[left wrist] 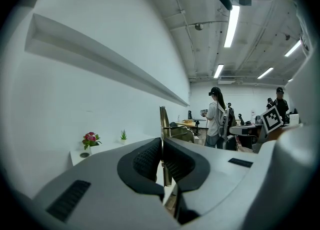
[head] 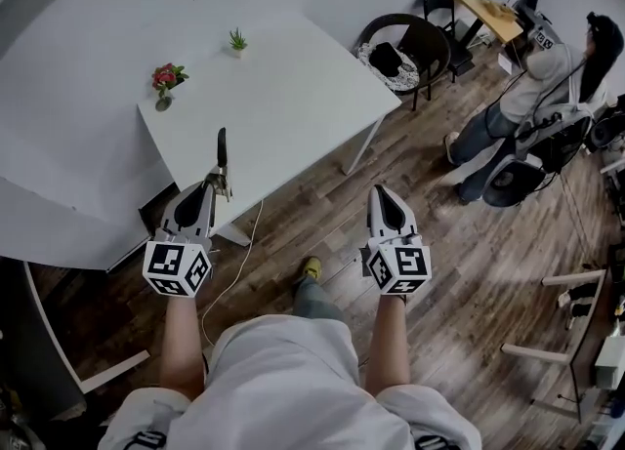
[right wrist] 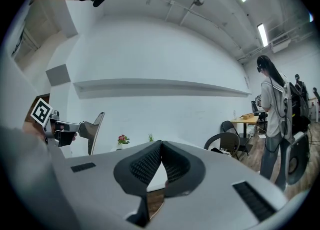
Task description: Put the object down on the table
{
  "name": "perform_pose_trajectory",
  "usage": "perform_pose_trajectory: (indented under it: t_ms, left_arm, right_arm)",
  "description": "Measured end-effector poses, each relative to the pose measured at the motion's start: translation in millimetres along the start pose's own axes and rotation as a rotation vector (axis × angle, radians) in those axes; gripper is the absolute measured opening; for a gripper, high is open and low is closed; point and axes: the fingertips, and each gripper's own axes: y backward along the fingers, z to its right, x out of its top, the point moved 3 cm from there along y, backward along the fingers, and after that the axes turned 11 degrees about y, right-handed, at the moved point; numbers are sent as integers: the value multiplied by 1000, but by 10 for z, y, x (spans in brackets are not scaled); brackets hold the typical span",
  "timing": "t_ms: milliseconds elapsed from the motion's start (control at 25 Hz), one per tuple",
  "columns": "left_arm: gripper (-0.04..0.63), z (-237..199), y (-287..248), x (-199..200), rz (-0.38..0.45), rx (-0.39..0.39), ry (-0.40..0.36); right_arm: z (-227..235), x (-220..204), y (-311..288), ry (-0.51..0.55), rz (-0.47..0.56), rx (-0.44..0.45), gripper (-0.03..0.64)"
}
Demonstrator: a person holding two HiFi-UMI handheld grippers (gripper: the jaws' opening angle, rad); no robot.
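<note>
Left tongs (head: 209, 187): clamped on flat-bladed tool (head: 222, 148), which stood upright above the counter's (head: 293, 97) near edge. Right tongs (head: 384, 192): closed, empty, held off the counter's near corner. Placement judged safest further onto the counter, blade tilted flat before release.

The table (head: 293, 87) is seen as white, the floor (head: 469, 272) as brown-planked. The flowers (head: 168, 75) are coloured pink, the plant (head: 237, 41) green, the blade (head: 222, 148) dark. Black-and-white squares are borne by the grey left gripper (head: 215, 186).
</note>
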Motion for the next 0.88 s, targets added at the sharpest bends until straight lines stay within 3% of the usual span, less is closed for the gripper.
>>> perform_pose_trajectory:
  t_ms: [440, 880]
  left_arm:
    - [23, 303, -994, 174, -14, 51, -65]
    - [23, 256, -1382, 207, -27, 107, -100]
  right_arm:
    - [832, -4, -866, -51, 26, 85, 9]
    - [1042, -65, -1193, -45, 12, 140, 9]
